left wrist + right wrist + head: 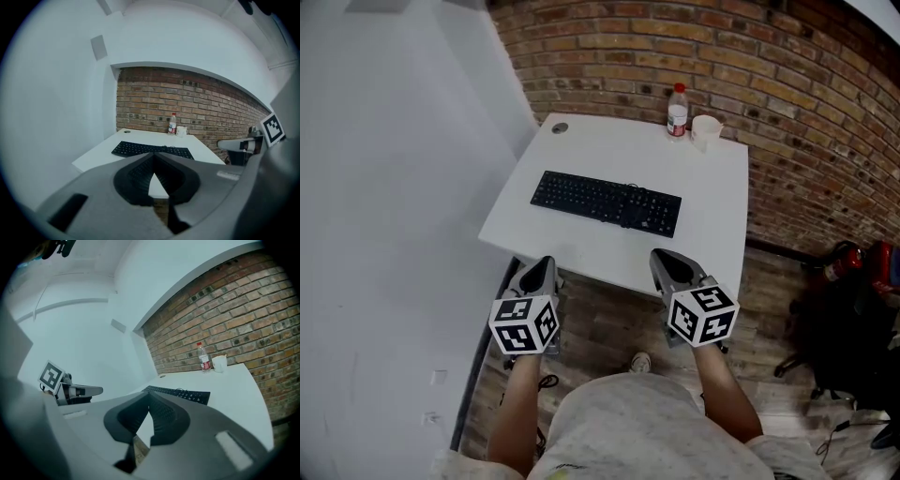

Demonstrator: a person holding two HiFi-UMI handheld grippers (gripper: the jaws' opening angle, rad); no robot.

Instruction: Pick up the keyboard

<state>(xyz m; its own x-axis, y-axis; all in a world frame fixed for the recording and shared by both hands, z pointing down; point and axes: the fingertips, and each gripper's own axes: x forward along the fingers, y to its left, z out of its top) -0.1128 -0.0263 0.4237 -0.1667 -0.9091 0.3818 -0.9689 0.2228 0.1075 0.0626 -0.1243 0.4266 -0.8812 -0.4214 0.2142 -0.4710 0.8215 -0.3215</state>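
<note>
left gripper (pixel 538 270): jaws together, empty | right gripper (pixel 669 263): jaws together, empty | forearms parallel, extended forward

We are finding bare table (pixel 591 150) all around the keyboard (pixel 606 202); a bottle (pixel 677 111) and cup (pixel 706 132) are standing beyond it at one o'clock.

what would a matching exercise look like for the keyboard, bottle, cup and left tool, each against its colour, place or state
Things:
1. keyboard
2. bottle
3. cup
4. left tool

Descriptions:
A. white, just right of the bottle in the head view
B. shut, holding nothing
C. black, lying flat in the middle of the table
D. clear with a red cap, upright at the far edge

Pairs: 1-C, 2-D, 3-A, 4-B
</note>
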